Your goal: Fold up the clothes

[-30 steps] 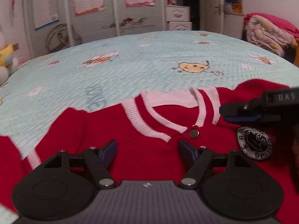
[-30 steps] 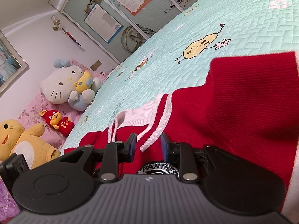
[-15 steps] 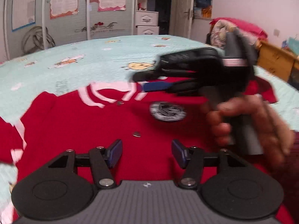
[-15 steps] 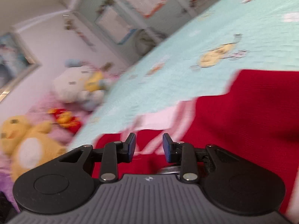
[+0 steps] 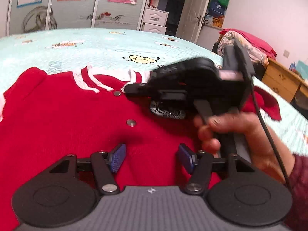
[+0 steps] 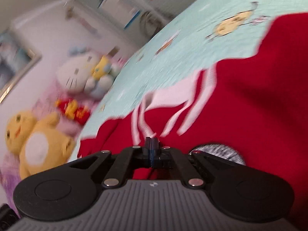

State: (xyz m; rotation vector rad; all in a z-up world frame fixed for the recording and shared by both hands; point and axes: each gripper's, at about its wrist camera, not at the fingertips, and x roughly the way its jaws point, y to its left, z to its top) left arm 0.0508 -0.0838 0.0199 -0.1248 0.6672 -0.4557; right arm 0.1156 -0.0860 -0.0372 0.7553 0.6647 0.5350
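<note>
Right now, a red jacket (image 5: 63, 119) lies spread flat on the pale green bedspread (image 5: 96, 46).

Leftmost, plush toys (image 6: 80, 77) crowd the bed's edge; the left gripper (image 5: 151, 156) hovers over the cloth, jaws just widened, nothing between them; the right gripper (image 6: 152, 144) crosses before it, pinched together at the striped collar (image 6: 173, 96), a hand (image 5: 240, 130) behind.

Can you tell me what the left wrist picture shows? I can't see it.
A red jacket with white-striped collar lies flat on a pale green bedspread. The open left gripper hovers above it; a hand holds the shut right gripper near the collar.
</note>
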